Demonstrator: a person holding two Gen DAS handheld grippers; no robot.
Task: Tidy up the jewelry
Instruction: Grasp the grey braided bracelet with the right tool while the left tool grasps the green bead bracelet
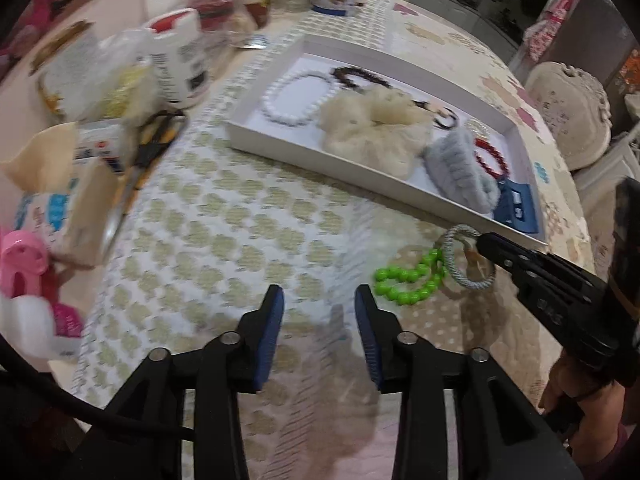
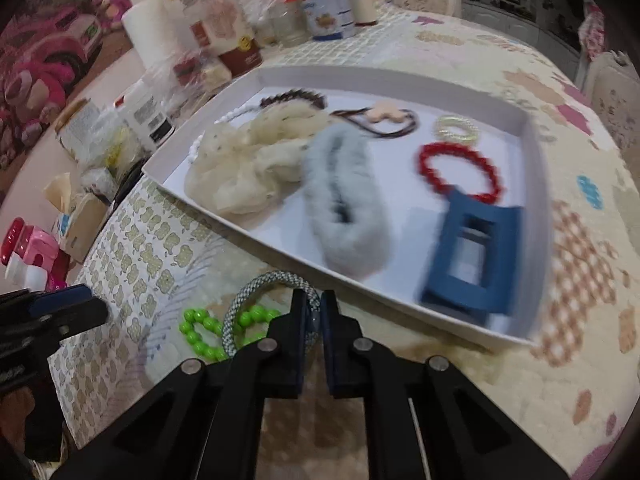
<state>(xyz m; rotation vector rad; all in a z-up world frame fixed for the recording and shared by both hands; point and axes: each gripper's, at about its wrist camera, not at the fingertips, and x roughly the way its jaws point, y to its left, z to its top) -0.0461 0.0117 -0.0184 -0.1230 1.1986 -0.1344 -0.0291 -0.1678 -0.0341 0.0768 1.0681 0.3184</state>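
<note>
- The right gripper has its jaws pinched nearly closed on the near rim of the silver-grey bangle, which lies on the tablecloth just short of the white tray.
- The green bead bracelet lies against the bangle's left side, perhaps threaded through it; lift slowly and straight so the beads are not dragged along.
- The left gripper hovers near the beads, jaws wide apart, holding nothing.
- Farther off, the tray holds scrunchies, a blue claw clip and a red bracelet; I would clear the near wall, then set the bangle on bare floor.
</note>
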